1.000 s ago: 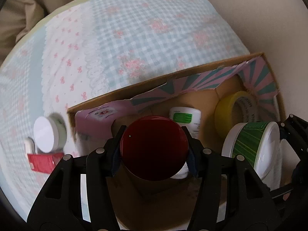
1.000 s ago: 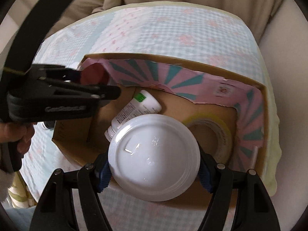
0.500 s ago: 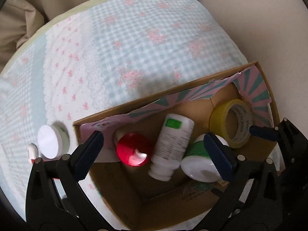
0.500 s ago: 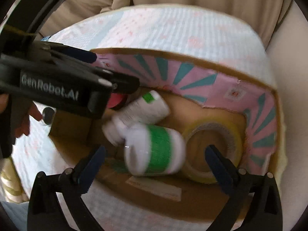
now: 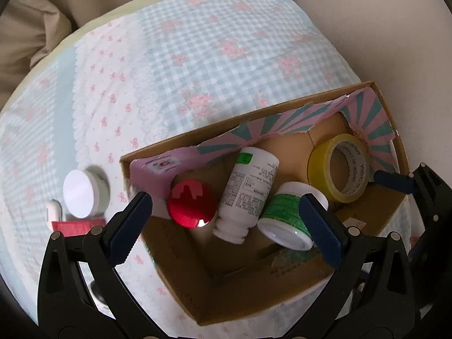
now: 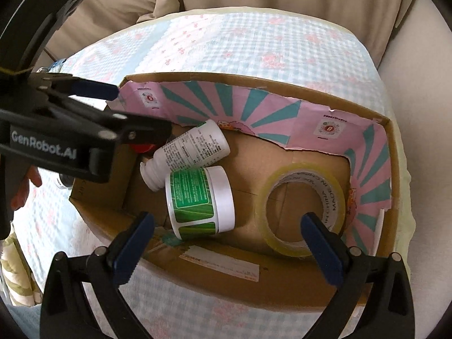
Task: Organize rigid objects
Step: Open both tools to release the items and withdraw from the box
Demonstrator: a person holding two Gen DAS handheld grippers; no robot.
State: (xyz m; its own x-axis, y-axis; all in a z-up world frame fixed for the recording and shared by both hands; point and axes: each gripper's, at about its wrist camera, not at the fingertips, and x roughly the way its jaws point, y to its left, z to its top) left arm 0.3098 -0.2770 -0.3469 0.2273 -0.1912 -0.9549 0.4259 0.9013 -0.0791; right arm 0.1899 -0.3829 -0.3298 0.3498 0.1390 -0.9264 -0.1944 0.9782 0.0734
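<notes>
A cardboard box point(image 5: 243, 291) point(image 6: 282, 84) with pink and teal lining sits on the checked cloth. Inside lie a red-capped container point(image 5: 191, 207), mostly hidden in the right wrist view point(image 6: 141, 148), a white bottle point(image 5: 248, 192) point(image 6: 189, 149), a green-labelled white jar point(image 5: 288, 220) point(image 6: 197, 200) on its side, and a yellow tape roll point(image 5: 339, 168) point(image 6: 302, 206). My left gripper point(image 5: 226, 231) is open and empty above the box's near left part. My right gripper point(image 6: 226, 243) is open and empty above the box's near wall. The left gripper's fingers point(image 6: 93, 89) show in the right wrist view.
Outside the box on the left, a white round jar point(image 5: 84, 195), a red packet point(image 5: 77, 226) and a small white item point(image 5: 53, 210) lie on the cloth. The right gripper's blue pad point(image 5: 392, 182) shows at the box's right end. Beige cushions surround the cloth.
Both grippers opened and let go: the red-capped container and the green-labelled jar dropped into the box and came to rest. Both grippers have pulled back and up.
</notes>
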